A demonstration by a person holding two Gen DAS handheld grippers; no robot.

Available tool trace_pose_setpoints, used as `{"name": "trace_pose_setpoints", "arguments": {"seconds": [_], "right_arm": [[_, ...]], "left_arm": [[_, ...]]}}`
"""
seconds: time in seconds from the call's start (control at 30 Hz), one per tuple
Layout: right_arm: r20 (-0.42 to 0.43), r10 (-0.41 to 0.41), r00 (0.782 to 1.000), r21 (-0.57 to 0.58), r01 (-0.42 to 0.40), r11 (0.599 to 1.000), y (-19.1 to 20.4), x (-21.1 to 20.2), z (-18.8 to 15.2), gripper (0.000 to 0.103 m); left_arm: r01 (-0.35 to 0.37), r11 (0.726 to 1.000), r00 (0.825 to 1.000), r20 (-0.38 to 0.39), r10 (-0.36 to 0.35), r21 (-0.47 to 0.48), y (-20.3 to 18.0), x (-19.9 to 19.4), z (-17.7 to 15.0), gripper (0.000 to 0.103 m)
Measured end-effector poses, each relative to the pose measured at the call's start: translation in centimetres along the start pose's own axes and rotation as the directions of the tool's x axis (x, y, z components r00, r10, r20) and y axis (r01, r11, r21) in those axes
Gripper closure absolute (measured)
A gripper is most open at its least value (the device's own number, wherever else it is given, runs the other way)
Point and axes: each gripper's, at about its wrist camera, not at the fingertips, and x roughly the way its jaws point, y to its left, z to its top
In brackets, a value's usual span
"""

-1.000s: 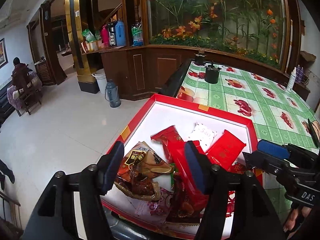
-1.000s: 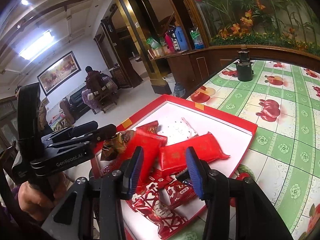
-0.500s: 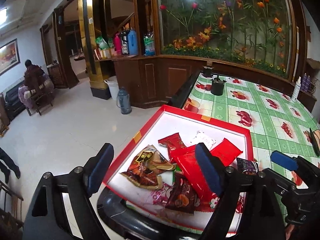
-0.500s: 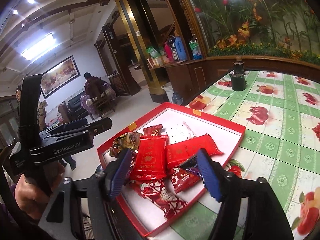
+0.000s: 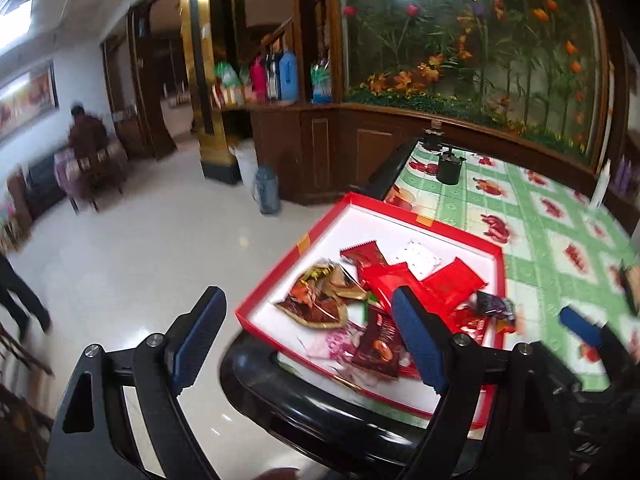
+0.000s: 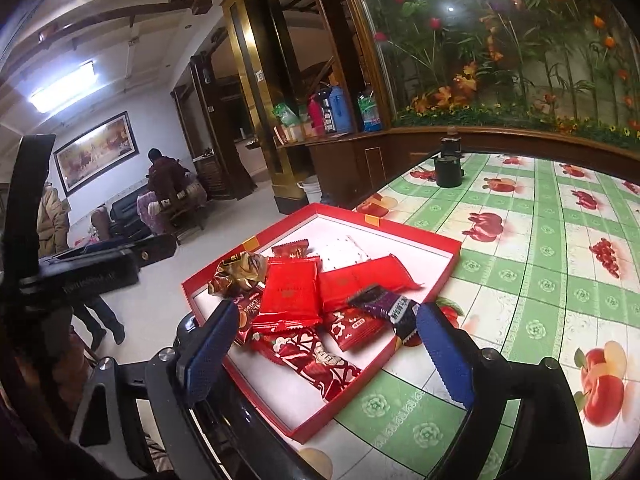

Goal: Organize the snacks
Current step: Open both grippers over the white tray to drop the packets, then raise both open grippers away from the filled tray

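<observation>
A red shallow box (image 5: 460, 233) (image 6: 404, 225) with a white floor sits at the table's near corner. It holds several snack packets: red wrappers (image 5: 452, 284) (image 6: 290, 294), a brown and gold packet (image 5: 320, 300) (image 6: 240, 270), a white sachet (image 5: 416, 256) (image 6: 344, 250) and a purple packet (image 5: 494, 305) (image 6: 386, 304) resting on the box's right rim. My left gripper (image 5: 308, 340) is open and empty, back from the box over the table edge. My right gripper (image 6: 324, 352) is open and empty, just before the box's near side.
The table has a green checked cloth with fruit prints (image 6: 540, 280) and a black rounded edge (image 5: 304, 404). A black pot (image 6: 448, 170) stands at the far end. Tiled floor (image 5: 140, 248) lies to the left, with seated and standing people.
Both grippers have pulled back from the box and opened wider. The box now looks smaller and farther. The purple packet lies on the right rim.
</observation>
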Motion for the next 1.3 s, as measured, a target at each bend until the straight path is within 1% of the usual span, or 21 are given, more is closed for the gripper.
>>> {"name": "trace_pose_setpoints", "arguments": {"seconds": [0.03, 0.07, 0.17, 0.2, 0.37, 0.53, 0.87, 1.3], "right_arm": [[0.004, -0.001, 1.0, 0.004, 0.001, 1.0, -0.1, -0.1, 0.0, 0.012], [0.008, -0.001, 1.0, 0.003, 0.001, 1.0, -0.1, -0.1, 0.0, 0.012], [0.009, -0.004, 1.0, -0.018, 0.004, 1.0, 0.1, 0.0, 0.0, 0.011], [0.005, -0.002, 1.0, -0.025, 0.002, 1.0, 0.3, 0.2, -0.1, 0.011], [-0.026, 0.019, 0.999, -0.039, -0.02, 0.999, 0.8, 1.1, -0.5, 0.011], [-0.025, 0.014, 1.0, -0.053, -0.015, 0.998, 1.2, 1.3, -0.7, 0.011], [-0.035, 0.021, 0.999, -0.057, -0.023, 0.998, 1.5, 1.7, -0.6, 0.011], [-0.039, 0.024, 0.999, -0.075, -0.027, 0.997, 2.0, 1.9, -0.7, 0.011]], "left_arm": [[0.009, 1.0, 1.0, -0.008, -0.009, -0.024, 0.4, 0.2, 0.2, 0.018], [0.003, 1.0, 1.0, -0.002, -0.003, -0.029, 0.4, 0.1, 0.1, 0.018], [-0.079, 0.997, 0.996, 0.046, 0.079, -0.003, 0.3, -0.1, -0.1, 0.018], [-0.082, 0.997, 0.995, 0.05, 0.082, 0.005, 0.2, -0.1, -0.2, 0.018], [-0.057, 0.998, 0.998, 0.02, 0.057, 0.006, 0.3, 0.5, -0.5, 0.018], [-0.045, 0.999, 0.999, 0.0, 0.045, 0.017, 0.2, 1.0, -0.7, 0.018], [-0.027, 0.999, 1.0, -0.01, 0.027, 0.043, -0.2, 1.0, -1.0, 0.018], [-0.007, 0.999, 1.0, -0.024, 0.008, 0.053, -0.5, 1.2, -1.4, 0.018]]}}
